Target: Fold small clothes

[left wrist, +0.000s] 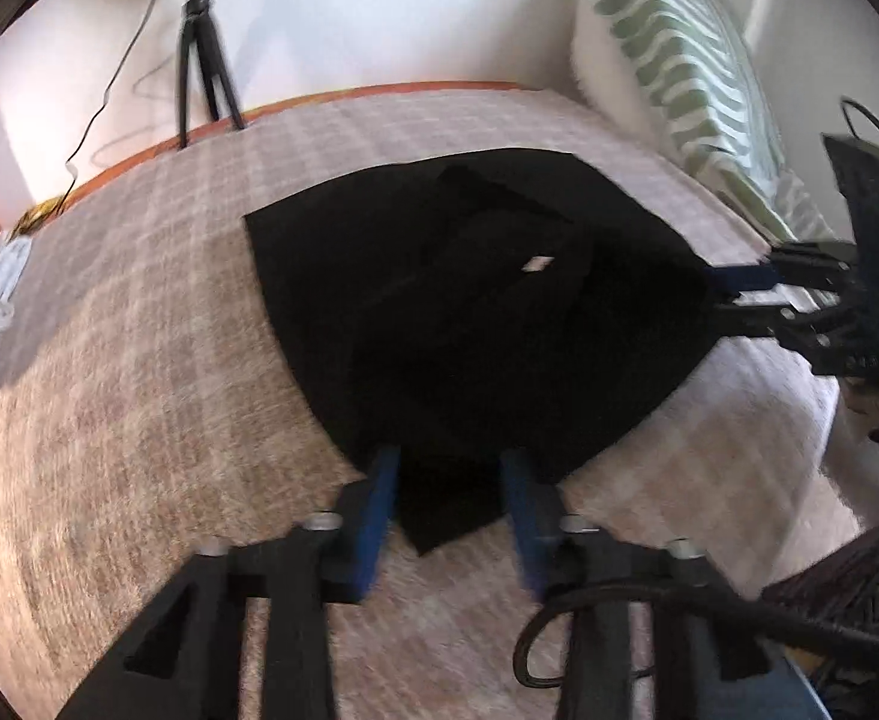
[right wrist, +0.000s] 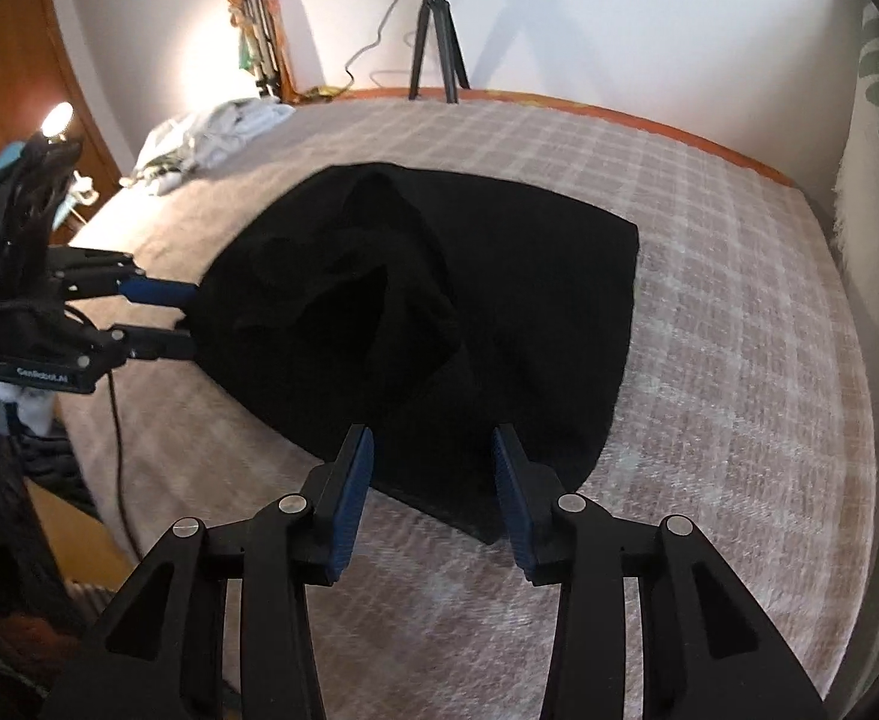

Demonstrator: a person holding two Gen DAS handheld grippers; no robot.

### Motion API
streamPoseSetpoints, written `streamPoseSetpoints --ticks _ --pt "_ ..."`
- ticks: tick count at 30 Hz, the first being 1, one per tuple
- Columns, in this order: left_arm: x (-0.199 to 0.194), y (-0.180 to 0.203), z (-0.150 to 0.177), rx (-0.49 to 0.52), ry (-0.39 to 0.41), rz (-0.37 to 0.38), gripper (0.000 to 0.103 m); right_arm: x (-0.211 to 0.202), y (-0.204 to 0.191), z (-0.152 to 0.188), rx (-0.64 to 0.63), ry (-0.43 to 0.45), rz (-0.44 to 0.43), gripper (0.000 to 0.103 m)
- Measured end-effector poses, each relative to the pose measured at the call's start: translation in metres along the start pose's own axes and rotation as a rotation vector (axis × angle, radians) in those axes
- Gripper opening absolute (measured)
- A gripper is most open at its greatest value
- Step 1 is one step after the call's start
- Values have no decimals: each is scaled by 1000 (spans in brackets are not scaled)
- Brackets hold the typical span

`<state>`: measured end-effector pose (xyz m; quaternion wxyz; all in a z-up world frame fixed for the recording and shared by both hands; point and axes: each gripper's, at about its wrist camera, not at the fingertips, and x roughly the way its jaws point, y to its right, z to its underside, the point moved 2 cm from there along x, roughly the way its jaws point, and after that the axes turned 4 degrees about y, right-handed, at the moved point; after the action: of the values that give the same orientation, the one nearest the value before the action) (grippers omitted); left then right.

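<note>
A black garment [left wrist: 469, 312] lies spread on a checked beige blanket, with a small white label [left wrist: 538, 264] showing near its middle. It also shows in the right wrist view [right wrist: 439, 324]. My left gripper [left wrist: 448, 468] is open, its blue fingers straddling the garment's near corner. My right gripper [right wrist: 433, 450] is open too, its fingers on either side of another corner. Each gripper shows in the other's view, the right gripper [left wrist: 733, 288] at the garment's right edge and the left gripper [right wrist: 184, 318] at its left edge.
The bed's blanket [right wrist: 709, 360] fills most of both views. A green-and-white pillow [left wrist: 679, 72] stands at the right. A black tripod [right wrist: 436, 30] stands by the wall. A pile of pale clothes [right wrist: 217, 132] lies at the bed's far left corner.
</note>
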<state>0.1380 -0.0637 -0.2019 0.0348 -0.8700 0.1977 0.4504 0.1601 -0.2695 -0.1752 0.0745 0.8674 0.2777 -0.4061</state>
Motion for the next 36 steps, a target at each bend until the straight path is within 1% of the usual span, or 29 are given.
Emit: streamPoseSetpoints --ticks 1,2,3,4,5,9,13,14,16,17,18,19,20,21,22,23,24,25,26,28,30,33,36 --pt "0 -5 0 -23 5 9 18 3 2 0 0 -6 5 39" --pt "-2 -8 0 -37 11 18 13 3 4 1 1 -4 8 32" --pt "-3 -10 0 -43 14 22 7 2 4 1 0 -1 6 26" --pt "-5 -12 1 -45 20 24 5 2 4 2 -3 -2 9 10" --pt "-8 -14 1 -46 25 27 5 1 5 2 -8 0 22 7" --pt "-19 -17 0 -56 41 49 2 -16 0 0 -31 45 7 4" --pt "-32 -25 4 -89 50 79 2 -34 -7 -1 -63 79 16 4" --pt "-33 -26 7 -88 45 83 2 -36 -9 0 -78 78 29 4" --pt "-31 -24 16 -57 15 85 3 -31 -13 6 -125 46 79 4" --pt "-29 -24 21 -51 -3 96 5 -26 -12 11 -133 16 95 4" --pt "-29 -24 24 -53 -19 107 9 -23 -10 14 -123 -8 92 5" --pt "-29 -24 26 -56 -28 112 19 -20 -7 16 -103 -29 87 5" --pt "-33 -25 28 -55 -28 124 22 -22 -5 19 -87 -41 70 10" --pt "-38 -25 29 -49 -20 126 29 -24 -4 19 -81 -38 55 12" --pt "-46 -26 29 -43 -7 127 31 -32 -3 19 -76 -26 30 13" --pt "-54 -28 28 -52 6 134 31 -40 -1 19 -62 -13 -3 20" --pt "-58 -30 27 -61 17 142 34 -48 1 19 -39 12 -37 25" --pt "-64 -34 22 -75 37 141 36 -58 5 19 0 48 -79 38" --pt "-67 -37 18 -86 51 132 36 -66 11 17 40 84 -114 48" --pt "-69 -43 5 -106 81 125 36 -71 22 12 104 122 -122 48" --pt "-65 -46 -10 -113 108 109 36 -70 39 2 169 144 -102 48" --pt "-53 -48 -26 -113 119 99 35 -57 53 -15 200 150 -77 48" --pt "-36 -49 -38 -115 116 96 33 -33 73 -37 257 151 -58 48"
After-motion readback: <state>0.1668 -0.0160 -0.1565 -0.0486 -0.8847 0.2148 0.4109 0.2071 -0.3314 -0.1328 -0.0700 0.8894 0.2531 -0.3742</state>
